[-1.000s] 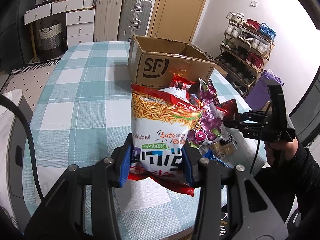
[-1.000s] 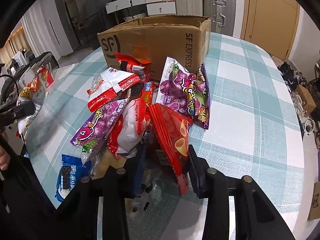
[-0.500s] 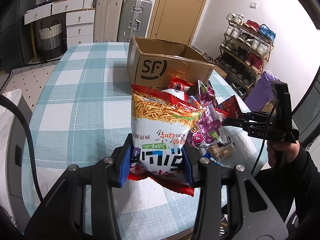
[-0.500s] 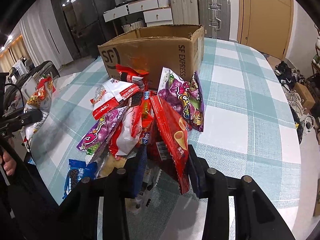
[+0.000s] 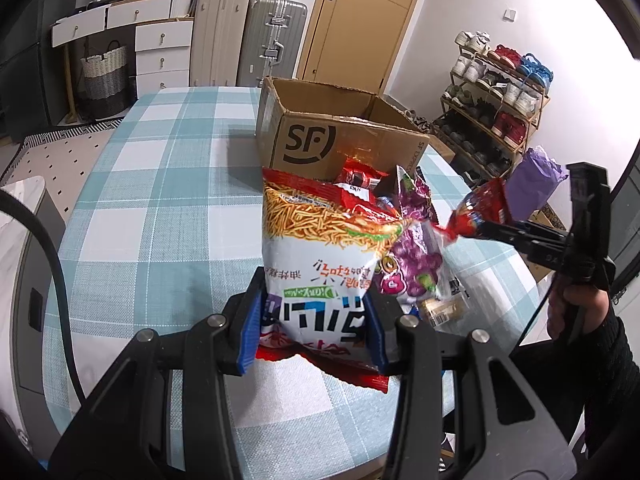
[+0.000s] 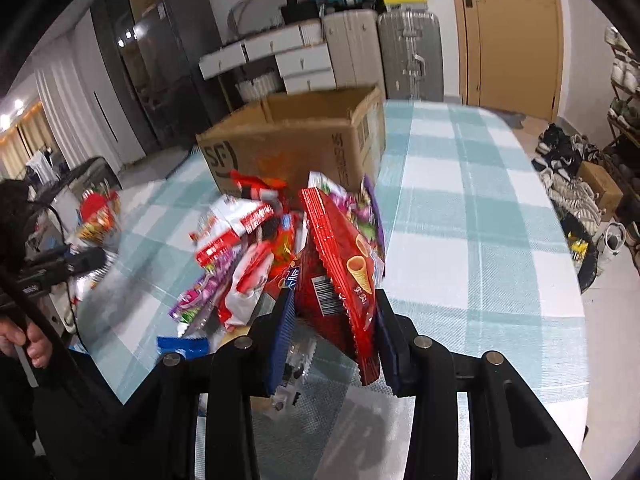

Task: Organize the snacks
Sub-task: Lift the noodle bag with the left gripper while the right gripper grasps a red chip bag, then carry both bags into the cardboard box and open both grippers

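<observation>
The checked tabletop (image 5: pixel 160 184) fills most of both views, with the open cardboard box (image 5: pixel 340 136) at upper centre and the snack pile (image 6: pixel 240 256) lying loose just below it. Your left tongs (image 5: pixel 314 326) pinch the noodle-snack bag (image 5: pixel 320 248) by its lower end at centre frame, and your right tongs (image 6: pixel 334 338) pinch the red cone-snack bag (image 6: pixel 344 264) by one edge. Both bags hang from shallow bites, so a quick swing toward the box could slip one free or catch its rim.
</observation>
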### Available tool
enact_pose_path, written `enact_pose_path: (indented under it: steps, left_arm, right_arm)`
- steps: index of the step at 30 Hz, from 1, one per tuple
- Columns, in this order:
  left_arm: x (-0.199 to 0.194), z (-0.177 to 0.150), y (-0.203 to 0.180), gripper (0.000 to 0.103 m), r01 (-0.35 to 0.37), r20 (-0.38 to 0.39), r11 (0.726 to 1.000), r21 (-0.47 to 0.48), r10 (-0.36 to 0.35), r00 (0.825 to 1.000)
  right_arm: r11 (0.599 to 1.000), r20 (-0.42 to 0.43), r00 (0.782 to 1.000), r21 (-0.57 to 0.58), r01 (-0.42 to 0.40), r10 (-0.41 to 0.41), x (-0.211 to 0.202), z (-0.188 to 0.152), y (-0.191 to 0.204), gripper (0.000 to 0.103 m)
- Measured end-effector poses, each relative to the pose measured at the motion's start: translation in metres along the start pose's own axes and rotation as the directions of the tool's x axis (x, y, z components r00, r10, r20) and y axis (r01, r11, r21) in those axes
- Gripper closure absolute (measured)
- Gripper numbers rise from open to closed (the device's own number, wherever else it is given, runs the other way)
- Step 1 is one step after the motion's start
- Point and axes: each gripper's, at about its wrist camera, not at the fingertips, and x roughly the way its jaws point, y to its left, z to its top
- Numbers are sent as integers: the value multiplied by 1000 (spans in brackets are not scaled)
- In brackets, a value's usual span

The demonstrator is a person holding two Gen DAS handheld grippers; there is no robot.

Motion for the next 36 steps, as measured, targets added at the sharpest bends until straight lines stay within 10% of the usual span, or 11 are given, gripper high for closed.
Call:
enact_pose_path:
  steps: [20,36]
  left_arm:
    - [-13,33,-22,63,26,83,1000,5,-26,996]
    - [8,181,-39,63,63,90,998,13,-64,994]
  right_arm:
    - [995,206,973,-18,-102,103,-44,22,25,65]
    - [986,301,940,-98,-134,158,-65,122,54,65]
